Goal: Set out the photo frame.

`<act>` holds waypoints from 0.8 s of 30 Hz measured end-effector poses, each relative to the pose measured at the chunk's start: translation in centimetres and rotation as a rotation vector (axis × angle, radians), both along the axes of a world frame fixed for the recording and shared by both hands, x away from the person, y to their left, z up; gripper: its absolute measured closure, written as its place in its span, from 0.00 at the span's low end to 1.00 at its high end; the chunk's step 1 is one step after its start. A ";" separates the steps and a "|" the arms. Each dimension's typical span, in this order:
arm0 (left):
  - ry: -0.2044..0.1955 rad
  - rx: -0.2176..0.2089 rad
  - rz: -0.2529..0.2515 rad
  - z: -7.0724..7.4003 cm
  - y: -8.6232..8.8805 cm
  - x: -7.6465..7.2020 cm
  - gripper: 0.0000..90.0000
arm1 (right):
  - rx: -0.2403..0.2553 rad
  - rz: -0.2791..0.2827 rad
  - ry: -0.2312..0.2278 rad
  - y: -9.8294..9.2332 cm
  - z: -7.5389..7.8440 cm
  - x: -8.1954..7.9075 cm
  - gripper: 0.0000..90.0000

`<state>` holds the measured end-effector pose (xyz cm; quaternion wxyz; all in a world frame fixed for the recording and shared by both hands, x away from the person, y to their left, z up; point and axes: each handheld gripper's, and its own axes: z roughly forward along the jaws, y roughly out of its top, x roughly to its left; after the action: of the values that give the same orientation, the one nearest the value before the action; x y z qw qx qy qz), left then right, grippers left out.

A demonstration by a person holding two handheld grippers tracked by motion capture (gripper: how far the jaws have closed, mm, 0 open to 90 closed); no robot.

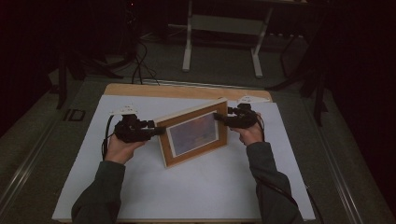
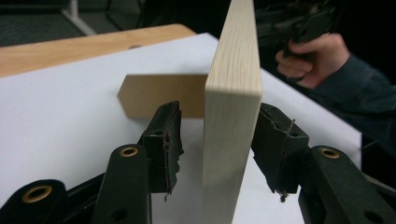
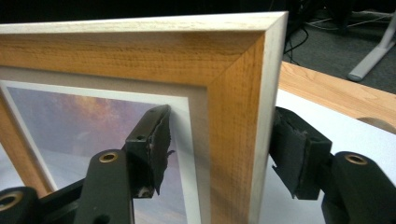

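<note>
The left gripper (image 1: 159,131) stands at the left edge of the light wooden picture frame with a purple-toned print behind a white mount (image 1: 194,134), and in the left gripper view its two black jaws are spread apart on either side of that pale edge, a gap showing on the left side and the right pad close by or barely brushing the wood. The right gripper (image 1: 218,116) sits at the frame's upper right corner; in the right gripper view its jaws also stand open, one in front of the glass, the other behind the back, neither pressing.

The frame stands upright on the white sheet (image 1: 140,186) that covers the wooden table (image 1: 140,89), angled across the middle of it, leaning a little back. Its brown cardboard easel leg (image 2: 159,95) is folded out behind and rests on the sheet.

As I read it, the work is to set the frame up on its stand, and that looks nearly done: the leg is out, the frame holds itself, and both grips are let go. What seems left is to draw both grippers clear without nudging the frame, and perhaps to square it to the table edge.
</note>
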<state>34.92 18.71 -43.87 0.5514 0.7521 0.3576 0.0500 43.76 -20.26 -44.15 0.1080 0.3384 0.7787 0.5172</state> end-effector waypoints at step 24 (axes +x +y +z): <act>-0.024 0.059 0.088 -0.3 -1.2 -0.9 0.79 | 0.024 0.102 0.051 0.1 -0.3 1.5 0.38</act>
<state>33.97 17.47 -44.19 0.5303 0.7510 0.3821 0.0936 45.25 -20.13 -44.44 0.0576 0.3127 0.7912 0.5225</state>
